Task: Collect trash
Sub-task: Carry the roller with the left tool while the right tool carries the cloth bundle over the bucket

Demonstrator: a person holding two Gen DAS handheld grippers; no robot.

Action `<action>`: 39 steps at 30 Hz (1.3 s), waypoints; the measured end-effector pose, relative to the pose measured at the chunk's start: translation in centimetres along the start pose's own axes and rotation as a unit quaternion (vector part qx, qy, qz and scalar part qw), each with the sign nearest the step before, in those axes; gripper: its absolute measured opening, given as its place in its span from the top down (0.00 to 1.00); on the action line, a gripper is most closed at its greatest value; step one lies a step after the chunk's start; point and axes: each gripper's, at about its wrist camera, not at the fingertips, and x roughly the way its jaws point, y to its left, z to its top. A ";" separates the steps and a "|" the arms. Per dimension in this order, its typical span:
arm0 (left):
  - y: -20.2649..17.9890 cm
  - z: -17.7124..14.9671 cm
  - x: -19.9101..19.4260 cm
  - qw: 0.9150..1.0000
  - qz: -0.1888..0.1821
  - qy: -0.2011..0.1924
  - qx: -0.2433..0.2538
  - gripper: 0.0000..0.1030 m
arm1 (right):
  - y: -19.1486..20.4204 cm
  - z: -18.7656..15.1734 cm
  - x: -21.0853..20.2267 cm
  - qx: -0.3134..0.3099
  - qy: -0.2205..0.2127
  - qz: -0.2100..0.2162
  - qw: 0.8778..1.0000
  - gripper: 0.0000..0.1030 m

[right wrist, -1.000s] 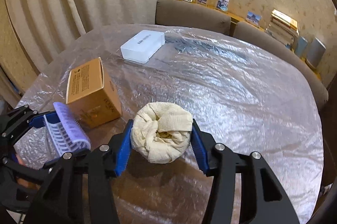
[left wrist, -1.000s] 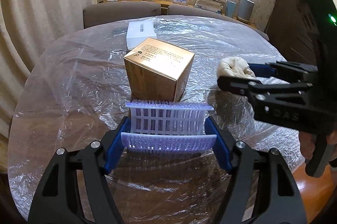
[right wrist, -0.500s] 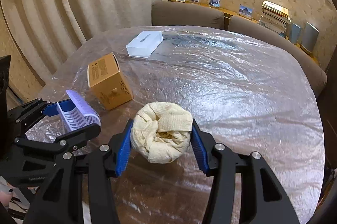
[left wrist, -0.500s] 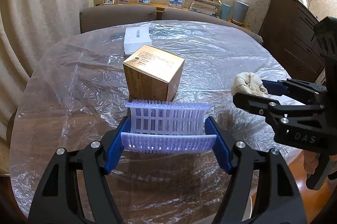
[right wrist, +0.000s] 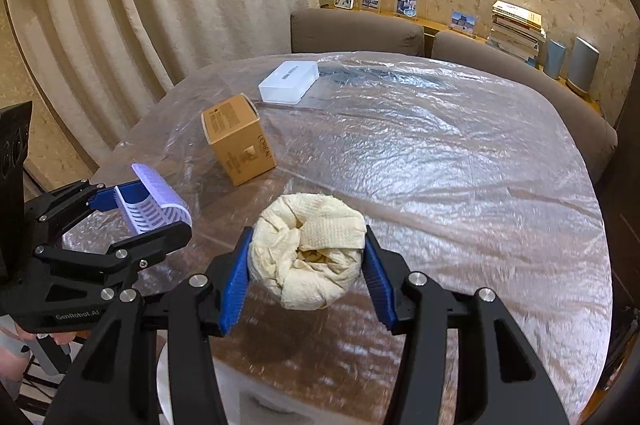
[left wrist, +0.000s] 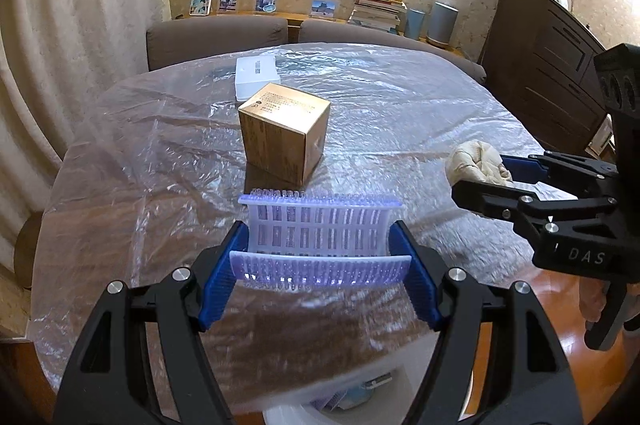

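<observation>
Lilac plastic basket (left wrist: pixel 320 239) clamped in left gripper (left wrist: pixel 320 261), crumpled tissue wad (right wrist: pixel 308 251) squeezed in right gripper (right wrist: pixel 306 265), white bin (left wrist: pixel 340 405) at six o'clock: prone to slipping out short of it.

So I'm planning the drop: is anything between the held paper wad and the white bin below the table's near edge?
Nothing visible does. The right gripper holds the paper wad over the table edge, with the white bin just below, partly hidden.
</observation>
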 end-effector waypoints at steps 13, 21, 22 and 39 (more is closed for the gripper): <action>-0.9 -2.8 -2.6 0.999 -0.010 0.013 0.030 0.29 | 1.5 -3.1 -2.6 -0.010 0.008 0.014 1.000 0.51; -1.3 -5.0 -3.3 0.998 -0.017 0.032 0.047 0.29 | 2.5 -5.2 -3.4 -0.012 0.022 0.020 0.999 0.51; -1.3 -5.2 -3.5 0.998 -0.018 0.034 0.049 0.29 | 2.5 -5.4 -3.5 -0.012 0.023 0.021 0.999 0.51; -2.1 -8.6 -3.1 0.993 -0.033 0.086 0.080 0.29 | 3.7 -9.6 -3.0 -0.016 0.079 0.040 0.996 0.51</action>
